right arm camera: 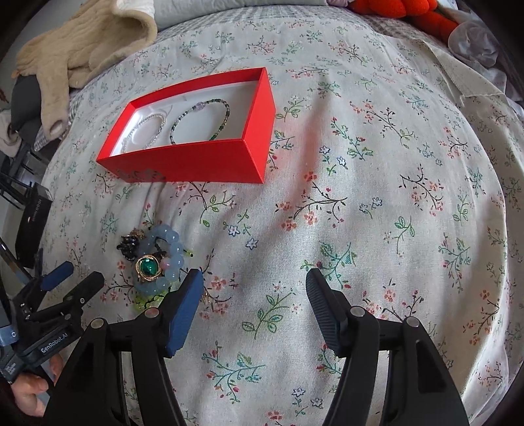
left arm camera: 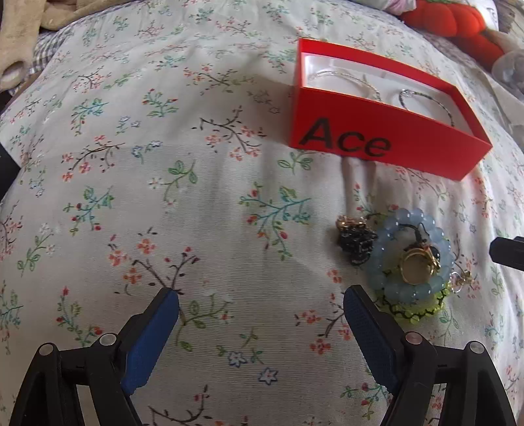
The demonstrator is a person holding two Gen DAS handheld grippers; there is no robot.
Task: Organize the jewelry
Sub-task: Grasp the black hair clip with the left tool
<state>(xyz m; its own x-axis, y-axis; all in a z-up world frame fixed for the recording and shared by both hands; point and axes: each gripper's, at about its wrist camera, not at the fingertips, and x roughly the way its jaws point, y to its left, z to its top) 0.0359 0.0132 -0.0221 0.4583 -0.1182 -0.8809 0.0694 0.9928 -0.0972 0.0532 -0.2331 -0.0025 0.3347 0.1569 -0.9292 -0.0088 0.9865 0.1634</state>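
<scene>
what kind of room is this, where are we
Most likely a bedroom, with the work done on a bed. A floral sheet covers a soft, rumpled surface, a beige knit garment lies tossed at its far edge, and an orange plush toy sits beside it.

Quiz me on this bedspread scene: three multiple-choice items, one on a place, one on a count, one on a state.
1. Where is the blue bead bracelet?
A. inside the box
B. on the floral bedspread
C. between fingers

2. How many bracelets lie in the red box?
A. none
B. two
C. five

3. The right gripper is:
A. open, empty
B. clamping the ring
C. shut

Answers: 1 B, it lies on the cloth in front of the box. 2 B, a pale one and a dark green one show. 3 A, only cloth shows between its fingers.
</scene>
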